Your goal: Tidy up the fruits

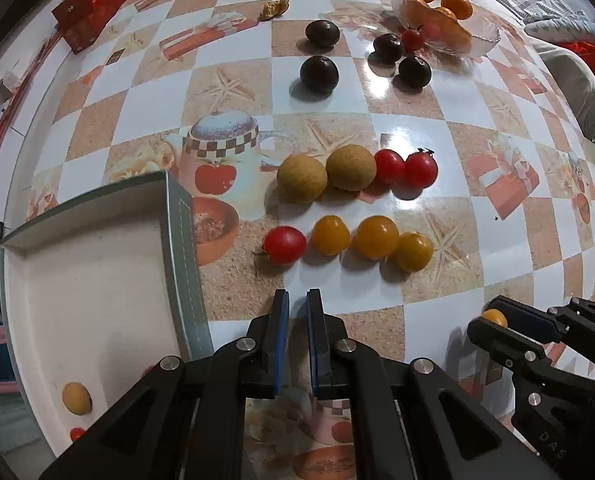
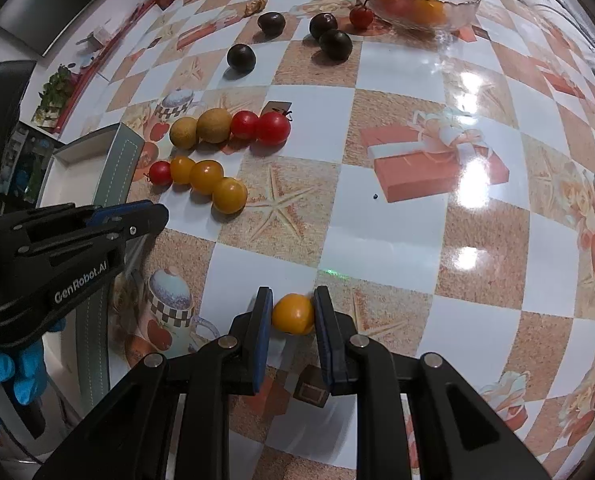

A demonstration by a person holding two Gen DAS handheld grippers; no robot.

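My right gripper is shut on a yellow cherry tomato, held low over the table; it also shows in the left wrist view. My left gripper is nearly shut and empty, just in front of a row of one red tomato and three yellow tomatoes. Behind that row lie two tan round fruits and two red tomatoes. Several dark plums lie farther back. A white box on the left holds a small yellow fruit.
A glass bowl of oranges stands at the far right back, with a red tomato beside it. Red boxes stand at the far left. The table edge curves along the left. A blue-gloved hand holds the left gripper.
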